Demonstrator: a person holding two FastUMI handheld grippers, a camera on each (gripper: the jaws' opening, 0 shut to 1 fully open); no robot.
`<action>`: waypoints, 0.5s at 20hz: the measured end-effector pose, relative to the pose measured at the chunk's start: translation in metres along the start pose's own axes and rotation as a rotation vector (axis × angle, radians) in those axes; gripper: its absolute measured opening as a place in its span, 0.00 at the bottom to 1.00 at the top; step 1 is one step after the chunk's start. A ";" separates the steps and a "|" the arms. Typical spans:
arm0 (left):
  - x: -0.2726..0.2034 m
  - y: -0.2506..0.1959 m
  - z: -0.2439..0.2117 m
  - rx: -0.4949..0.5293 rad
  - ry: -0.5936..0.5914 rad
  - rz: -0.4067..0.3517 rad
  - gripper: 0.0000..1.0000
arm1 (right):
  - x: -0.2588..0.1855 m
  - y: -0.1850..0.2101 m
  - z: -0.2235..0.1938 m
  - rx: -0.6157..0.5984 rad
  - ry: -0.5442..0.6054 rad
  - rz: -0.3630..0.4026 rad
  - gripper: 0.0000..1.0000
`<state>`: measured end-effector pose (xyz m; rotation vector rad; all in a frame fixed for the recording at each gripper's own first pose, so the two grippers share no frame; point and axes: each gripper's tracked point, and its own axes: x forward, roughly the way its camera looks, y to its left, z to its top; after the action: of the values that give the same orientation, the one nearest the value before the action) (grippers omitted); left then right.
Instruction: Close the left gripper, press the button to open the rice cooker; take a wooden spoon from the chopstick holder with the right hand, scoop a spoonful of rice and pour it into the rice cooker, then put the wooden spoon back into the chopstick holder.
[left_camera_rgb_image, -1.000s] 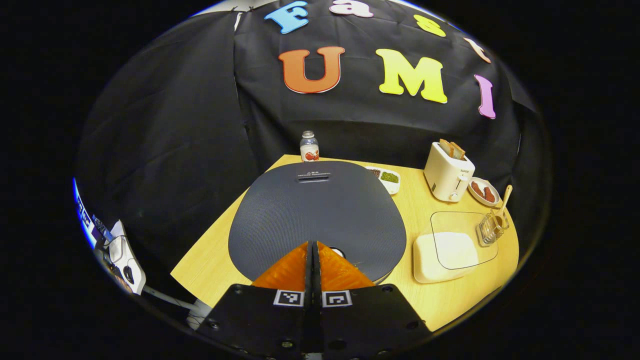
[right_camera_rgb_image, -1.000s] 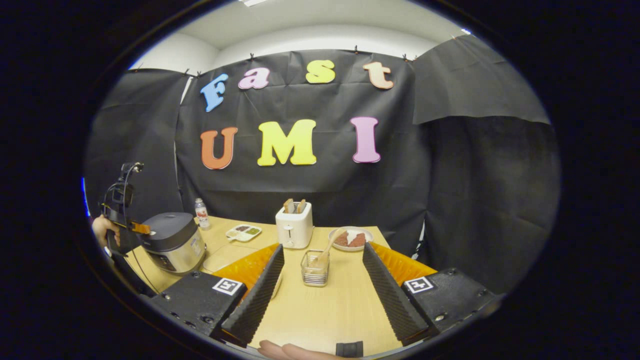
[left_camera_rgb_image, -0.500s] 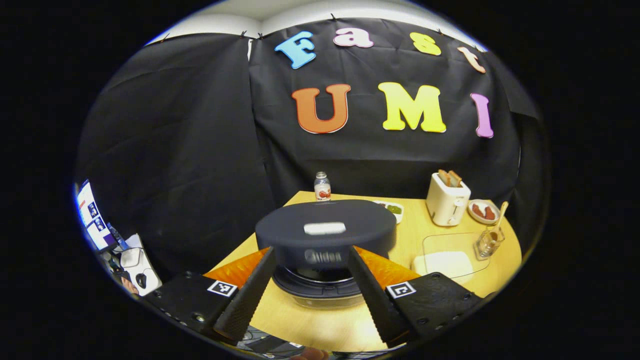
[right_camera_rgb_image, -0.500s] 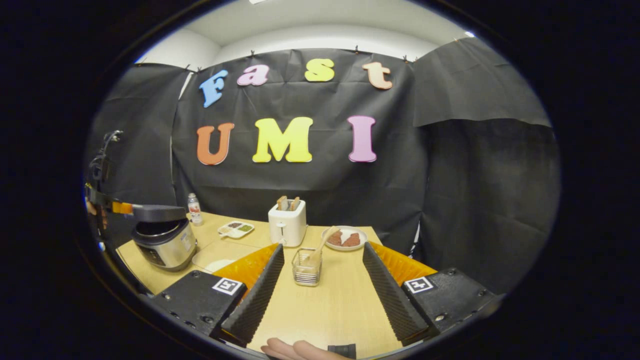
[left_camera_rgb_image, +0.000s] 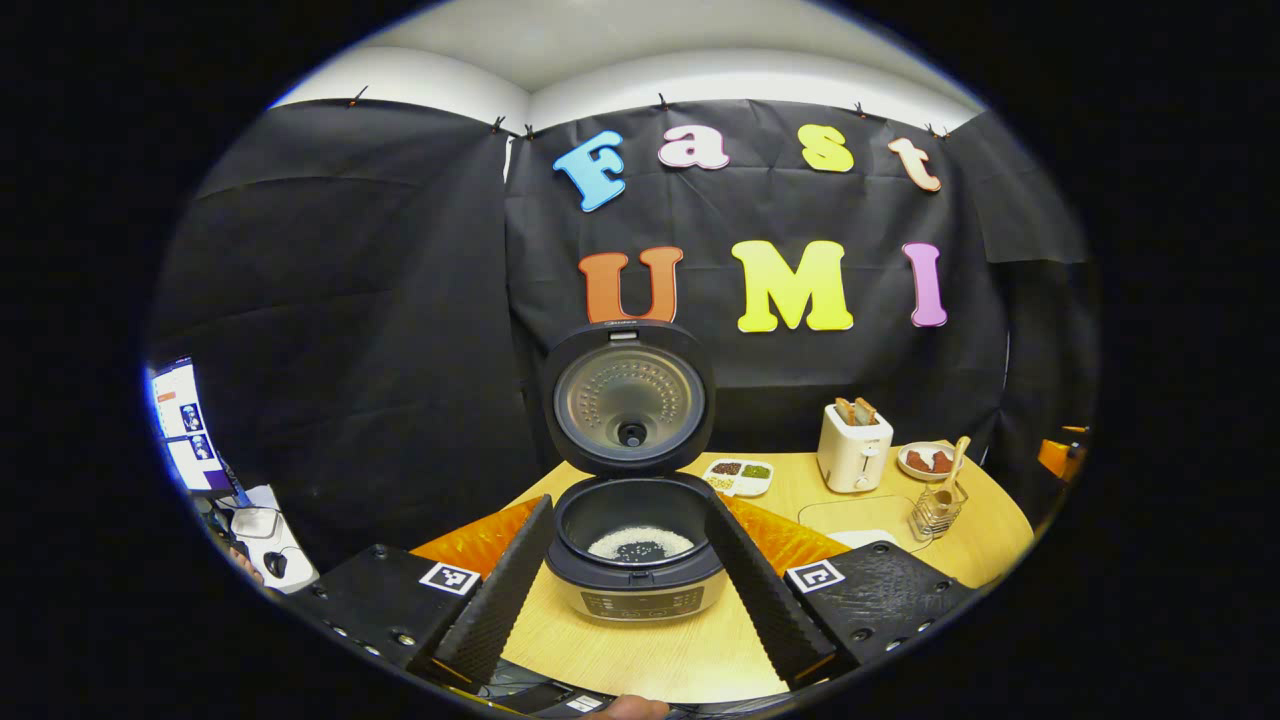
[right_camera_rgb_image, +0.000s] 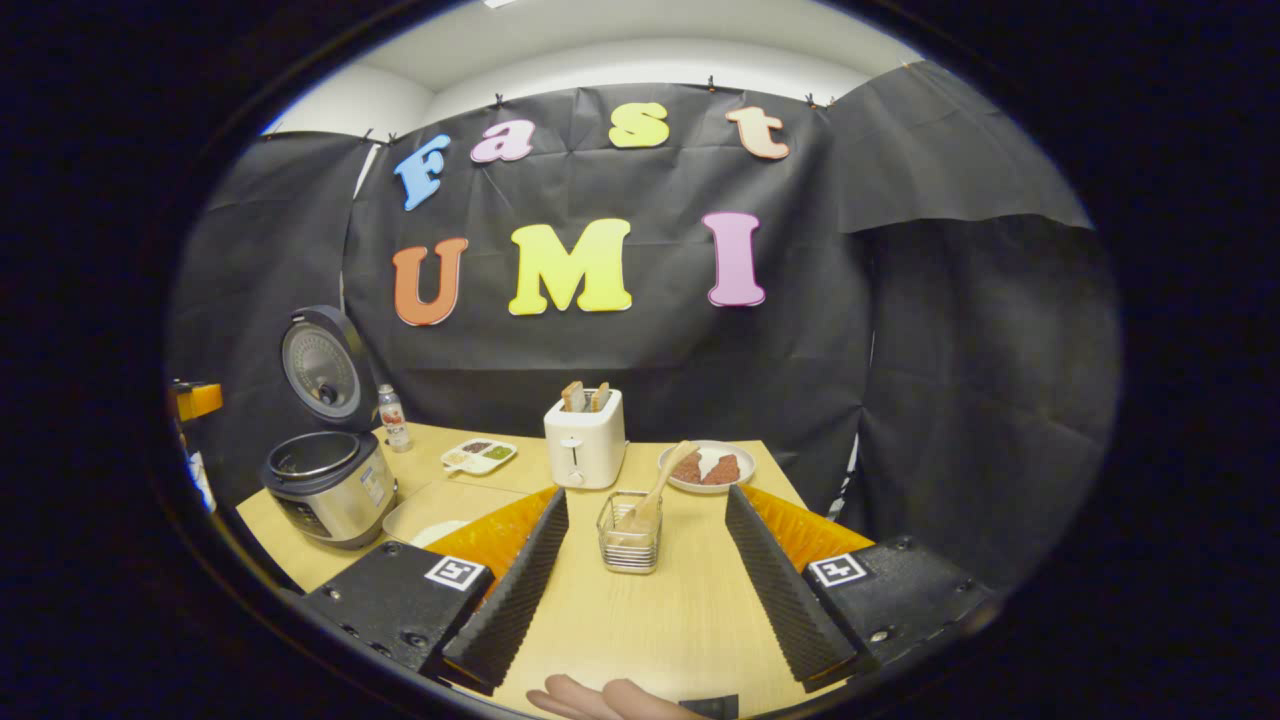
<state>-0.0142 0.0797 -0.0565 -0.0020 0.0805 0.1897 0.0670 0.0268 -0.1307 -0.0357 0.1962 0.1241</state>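
Left gripper (left_camera_rgb_image: 630, 535): jaws spread wide, holding nothing, its 2 fingers flanking the round dark-grey and silver rice cooker (left_camera_rgb_image: 636, 560) without touching it. Cooker lid (left_camera_rgb_image: 628, 397) stands upright, perforated metal inner plate facing the camera; a shallow layer of white rice (left_camera_rgb_image: 640, 543) lies in the pot. Small lettering on the lid's top edge and on the front panel is too small to read.

Right gripper (right_camera_rgb_image: 645, 535): jaws wide open, empty, aimed at the square wire chopstick holder (right_camera_rgb_image: 630, 545) standing between the fingers but farther off on the pale wooden table (right_camera_rgb_image: 640, 630). 1 wooden spoon (right_camera_rgb_image: 655, 490) leans in the holder, bowl up, tilted right. White 2-slot toaster (right_camera_rgb_image: 585, 445) with bread stands behind; no brand legible.
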 end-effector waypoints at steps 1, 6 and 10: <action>-0.007 -0.002 0.003 -0.003 -0.028 -0.003 0.96 | 0.011 -0.003 0.001 0.016 -0.003 -0.012 1.00; -0.045 -0.022 -0.011 -0.029 -0.095 -0.039 0.96 | 0.079 -0.013 -0.009 0.045 0.033 -0.066 1.00; -0.062 -0.035 -0.014 0.000 -0.121 -0.070 0.96 | 0.127 -0.011 -0.026 0.069 0.081 -0.048 0.98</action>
<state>-0.0690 0.0336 -0.0658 0.0069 -0.0405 0.1194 0.1868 0.0294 -0.1812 0.0231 0.2806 0.0682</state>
